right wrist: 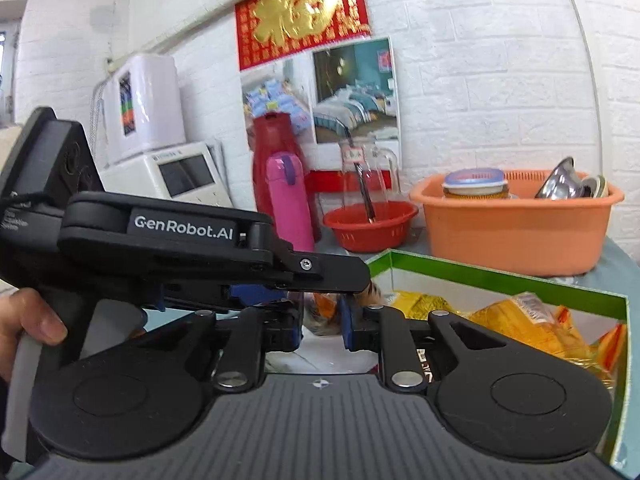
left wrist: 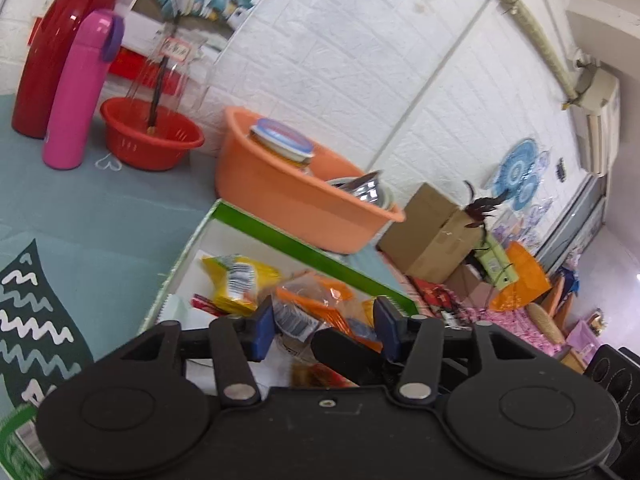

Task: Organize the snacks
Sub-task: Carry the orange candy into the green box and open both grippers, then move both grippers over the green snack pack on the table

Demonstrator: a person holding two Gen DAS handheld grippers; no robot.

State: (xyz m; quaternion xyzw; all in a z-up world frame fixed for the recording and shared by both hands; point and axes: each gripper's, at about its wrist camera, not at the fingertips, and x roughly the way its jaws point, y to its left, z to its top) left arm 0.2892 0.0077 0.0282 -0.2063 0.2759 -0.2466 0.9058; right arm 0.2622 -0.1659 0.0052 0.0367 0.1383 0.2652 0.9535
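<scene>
Left gripper half open, orange snack packet between fingers at 12 o'clock, inside green box. Right gripper slightly open, grip uncertain, crossing near.

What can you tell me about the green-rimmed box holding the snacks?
The green-rimmed box is a shallow open carton with a bright green edge and white inner walls, apparently cardboard. It lies flat on the teal table cover, its far wall close against the orange basin; contact is unclear. Inside lie a yellow snack packet and orange packets. Both grippers hang over it.
</scene>
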